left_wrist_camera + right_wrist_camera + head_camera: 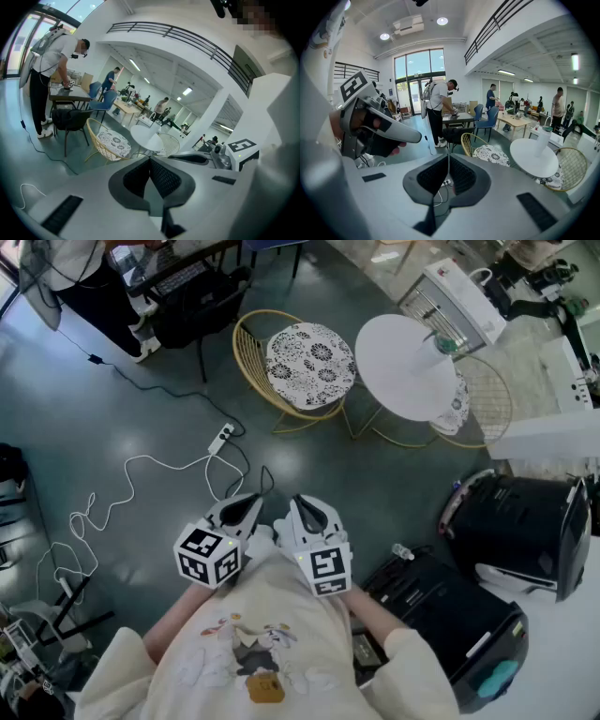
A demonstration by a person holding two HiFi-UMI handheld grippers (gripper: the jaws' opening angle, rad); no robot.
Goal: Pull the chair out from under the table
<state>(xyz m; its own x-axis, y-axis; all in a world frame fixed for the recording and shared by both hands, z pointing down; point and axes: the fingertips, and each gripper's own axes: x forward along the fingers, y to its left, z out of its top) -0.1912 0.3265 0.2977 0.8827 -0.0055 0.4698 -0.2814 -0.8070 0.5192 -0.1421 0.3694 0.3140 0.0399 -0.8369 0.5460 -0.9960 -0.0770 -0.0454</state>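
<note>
A gold wire chair with a patterned cushion [309,365] stands on the floor just left of the round white table [405,367], apart from it. A second wire chair [483,401] is partly tucked under the table's right side. Both grippers are held close to my chest, well short of the chairs. My left gripper [246,509] and my right gripper [309,512] sit side by side, each shut with nothing between the jaws. The left gripper view shows the cushioned chair [112,143] and table [147,137] ahead. In the right gripper view they appear as chair [490,153] and table [533,157].
A power strip with a white cable [220,437] lies on the floor between me and the chair. Black equipment cases [525,521] stand at the right. A white heater [450,301] is behind the table. A person stands at a desk [84,287] beside a black chair [202,301].
</note>
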